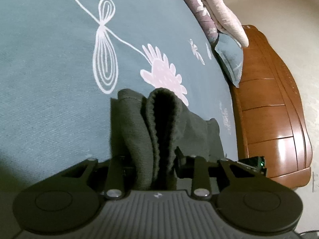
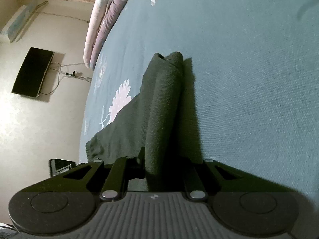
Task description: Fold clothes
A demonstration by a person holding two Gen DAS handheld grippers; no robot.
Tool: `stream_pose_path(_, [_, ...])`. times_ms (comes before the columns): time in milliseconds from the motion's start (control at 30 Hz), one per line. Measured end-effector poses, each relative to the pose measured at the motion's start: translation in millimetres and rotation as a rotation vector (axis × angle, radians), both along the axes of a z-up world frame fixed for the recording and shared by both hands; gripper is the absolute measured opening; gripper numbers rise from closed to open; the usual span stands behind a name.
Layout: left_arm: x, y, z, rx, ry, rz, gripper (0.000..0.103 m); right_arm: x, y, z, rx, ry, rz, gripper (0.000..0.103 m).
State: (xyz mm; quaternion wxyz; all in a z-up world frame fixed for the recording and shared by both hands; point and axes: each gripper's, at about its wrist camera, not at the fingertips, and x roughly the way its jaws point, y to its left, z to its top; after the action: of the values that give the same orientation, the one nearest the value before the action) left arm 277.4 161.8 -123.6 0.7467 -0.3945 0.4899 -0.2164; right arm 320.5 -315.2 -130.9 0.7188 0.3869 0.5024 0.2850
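Left gripper [image 1: 155, 165] clamped on bunched ribbed hem of dark green garment [image 1: 159, 123]. Right gripper [image 2: 163, 165] pinching rolled fold of same garment [image 2: 163, 109]. Garment rises from both grips, rest spread on teal bedspread [image 1: 49, 79] with white floral print. Beyond: folded quilts [image 1: 219, 14] at bed edge, wooden bed frame [image 1: 275, 109], wall-mounted TV [image 2: 32, 72].

The blue-green bedspread [image 1: 49, 79] lies broad and bare to the far side of the dark garment [image 1: 159, 129], so a hand could sweep there freely. Along one edge a heap of rolled quilts [image 1: 215, 14] and a pillow [image 1: 231, 59] crowds the mattress. Beyond them the wooden bed frame [image 1: 269, 109] walls off that side. Past the frame, pale floor [image 2: 39, 119] is open.
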Motion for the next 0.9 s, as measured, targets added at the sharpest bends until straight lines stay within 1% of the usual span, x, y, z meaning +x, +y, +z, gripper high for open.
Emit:
stream_pose_path(100, [0.7, -3.9, 12.3, 0.045, -0.024, -0.020, 0.028, -5.8, 5.1, 12.5, -0.048, -0.033, -0.019, 0.015])
stream_pose_path(167, [0.8, -6.4, 21.6, 0.069, -0.047, -0.033, 0.027, -10.5, 7.1, 22.8, -0.048, -0.064, -0.026, 0.015])
stream_pose_path(267, [1.4, -12.4, 38.7, 0.075, -0.089, -0.049, 0.027, -17.7, 7.8, 40.1, -0.032, -0.113, -0.028, 0.015])
stream_pose_path(400, [7.9, -26.3, 59.8, 0.105, -0.132, -0.087, 0.026, -31.0, 6.1, 61.4, -0.054, -0.173, -0.029, 0.015])
stream_pose_path(533, [19.7, -49.8, 77.6, 0.122, -0.180, -0.145, 0.026, -50.1, -4.1, 77.0, -0.076, -0.224, -0.049, 0.016])
stream_pose_path(733, [49.7, -111.2, 100.7, 0.150, -0.231, -0.279, 0.025, -92.2, -49.5, 91.8, -0.098, -0.278, -0.169, 0.016])
stream_pose_path(833, [64.6, -155.5, 112.4, 0.169, -0.256, -0.375, 0.025, -115.6, -75.8, 95.9, -0.114, -0.294, -0.249, 0.016])
stream_pose_path(900, [76.4, -192.5, 119.6, 0.182, -0.273, -0.444, 0.025, -132.8, -91.6, 96.5, -0.131, -0.306, -0.304, 0.016])
